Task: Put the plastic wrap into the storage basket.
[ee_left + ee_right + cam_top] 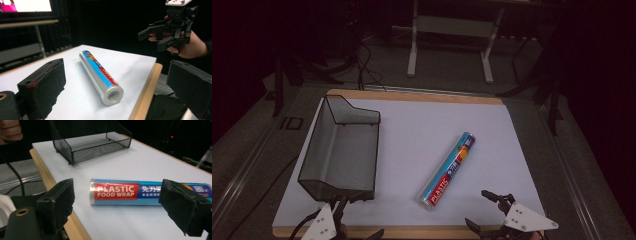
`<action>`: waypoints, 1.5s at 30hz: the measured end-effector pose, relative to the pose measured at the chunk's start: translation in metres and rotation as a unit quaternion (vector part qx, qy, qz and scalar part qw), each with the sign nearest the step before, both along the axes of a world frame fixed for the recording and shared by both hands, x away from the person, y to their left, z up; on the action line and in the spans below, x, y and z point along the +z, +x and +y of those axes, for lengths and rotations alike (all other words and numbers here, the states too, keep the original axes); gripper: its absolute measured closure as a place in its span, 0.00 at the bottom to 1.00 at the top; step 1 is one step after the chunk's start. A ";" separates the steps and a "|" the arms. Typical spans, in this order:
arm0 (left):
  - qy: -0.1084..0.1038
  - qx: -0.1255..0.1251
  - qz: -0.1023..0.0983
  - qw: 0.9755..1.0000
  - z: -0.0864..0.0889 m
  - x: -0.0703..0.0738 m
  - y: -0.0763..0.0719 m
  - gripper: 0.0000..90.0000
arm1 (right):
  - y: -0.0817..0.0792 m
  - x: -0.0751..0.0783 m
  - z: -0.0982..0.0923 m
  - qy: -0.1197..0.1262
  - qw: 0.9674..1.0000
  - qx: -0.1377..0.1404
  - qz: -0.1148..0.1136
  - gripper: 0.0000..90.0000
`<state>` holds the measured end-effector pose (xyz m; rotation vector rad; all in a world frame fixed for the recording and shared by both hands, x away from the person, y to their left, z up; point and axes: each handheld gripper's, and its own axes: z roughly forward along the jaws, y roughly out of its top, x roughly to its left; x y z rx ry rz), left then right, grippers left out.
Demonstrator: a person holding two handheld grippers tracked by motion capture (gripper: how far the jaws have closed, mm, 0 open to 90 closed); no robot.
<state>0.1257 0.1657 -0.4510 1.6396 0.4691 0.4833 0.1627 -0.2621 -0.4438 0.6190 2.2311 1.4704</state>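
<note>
**Fingers spread, roll of wrap waiting between them**

High view: fingers of the right gripper spread wide and empty at the near edge of the tabletop, the roll of plastic food wrap lying just ahead and to their left, slanting away. Fingers of the left gripper also apart, close against the near end of the black mesh basket. Plenty of bare white surface between roll and basket for a carry.

Left gripper view: both black fingers open, holding nothing, the roll's hollow end ahead between them. Wooden lip of the tabletop close by; best kept clear.

Right gripper view: fingers wide apart, empty, the roll lying crosswise beyond them, basket farther back. Best closed squarely across the roll's middle, since a round tube probably rolls off under a skewed pinch.
</note>
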 end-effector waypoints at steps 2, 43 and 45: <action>0.007 0.000 -0.002 1.000 -0.001 -0.001 0.000 0.04 | 0.000 0.000 0.001 -0.002 1.000 0.006 0.001 0.15; -0.017 0.022 -0.012 1.000 0.000 0.003 0.000 0.04 | 0.064 0.056 0.037 0.013 0.995 -0.099 0.013 0.11; -0.016 0.019 -0.010 1.000 -0.001 0.002 0.000 0.04 | 0.072 0.055 0.040 0.023 0.992 -0.118 0.023 0.10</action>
